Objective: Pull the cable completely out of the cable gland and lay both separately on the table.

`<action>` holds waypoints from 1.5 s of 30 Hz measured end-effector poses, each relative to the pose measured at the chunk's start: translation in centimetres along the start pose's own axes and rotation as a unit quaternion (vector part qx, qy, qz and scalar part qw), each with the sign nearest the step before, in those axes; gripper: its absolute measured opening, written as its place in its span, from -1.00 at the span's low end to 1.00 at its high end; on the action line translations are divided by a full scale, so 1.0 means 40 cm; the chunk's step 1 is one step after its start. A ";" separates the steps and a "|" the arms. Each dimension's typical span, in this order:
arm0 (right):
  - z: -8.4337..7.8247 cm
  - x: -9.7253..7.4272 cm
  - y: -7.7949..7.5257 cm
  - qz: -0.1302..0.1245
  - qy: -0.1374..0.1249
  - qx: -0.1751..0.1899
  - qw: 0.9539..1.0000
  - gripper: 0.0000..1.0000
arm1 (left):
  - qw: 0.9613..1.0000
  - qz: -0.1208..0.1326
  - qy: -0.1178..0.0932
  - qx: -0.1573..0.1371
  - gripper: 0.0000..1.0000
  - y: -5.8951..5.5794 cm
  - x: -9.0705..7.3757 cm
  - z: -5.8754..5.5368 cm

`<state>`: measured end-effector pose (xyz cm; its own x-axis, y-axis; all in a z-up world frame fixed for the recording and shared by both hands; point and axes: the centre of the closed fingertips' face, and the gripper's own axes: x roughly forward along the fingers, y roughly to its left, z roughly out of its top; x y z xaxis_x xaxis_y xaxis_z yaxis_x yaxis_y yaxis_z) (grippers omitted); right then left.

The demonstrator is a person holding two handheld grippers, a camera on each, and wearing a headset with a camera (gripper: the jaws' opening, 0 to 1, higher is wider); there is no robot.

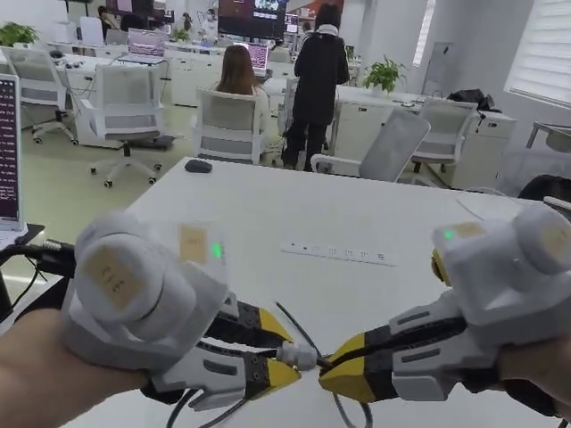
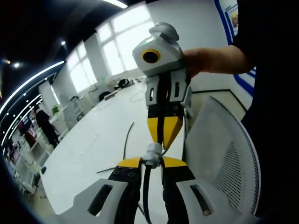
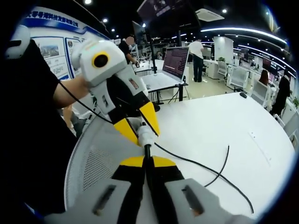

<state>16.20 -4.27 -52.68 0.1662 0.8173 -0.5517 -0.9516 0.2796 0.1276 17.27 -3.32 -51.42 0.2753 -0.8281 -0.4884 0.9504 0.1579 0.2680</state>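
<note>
The white cable gland (image 1: 297, 356) is held above the white table (image 1: 375, 214), between the yellow tips of my left gripper (image 1: 287, 355), which is shut on it. The black cable (image 1: 299, 328) comes out of the gland's end. My right gripper (image 1: 326, 371) is shut on the cable right beside the gland, tip to tip with the left. In the left gripper view the gland (image 2: 152, 154) sits at my left gripper (image 2: 150, 163), with the right gripper (image 2: 163, 133) just past it. In the right gripper view my right gripper (image 3: 145, 161) pinches the cable (image 3: 201, 166), which trails over the table.
A white power strip (image 1: 337, 253) lies mid-table and a dark mouse (image 1: 198, 166) sits at the far edge. A white mesh chair (image 2: 224, 158) stands close beneath the grippers. Office chairs, desks and people fill the room behind.
</note>
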 end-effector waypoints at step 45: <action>0.042 -0.019 0.032 0.122 -0.093 0.180 0.972 -0.58 | 0.994 0.014 0.048 0.098 -0.68 -0.026 -0.007 0.014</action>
<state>15.31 -3.67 -50.71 0.0219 0.9493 -0.3137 -0.8224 0.1956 0.5342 16.10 -3.56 -51.10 0.3226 -0.7682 -0.5529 0.8981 0.0639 0.4351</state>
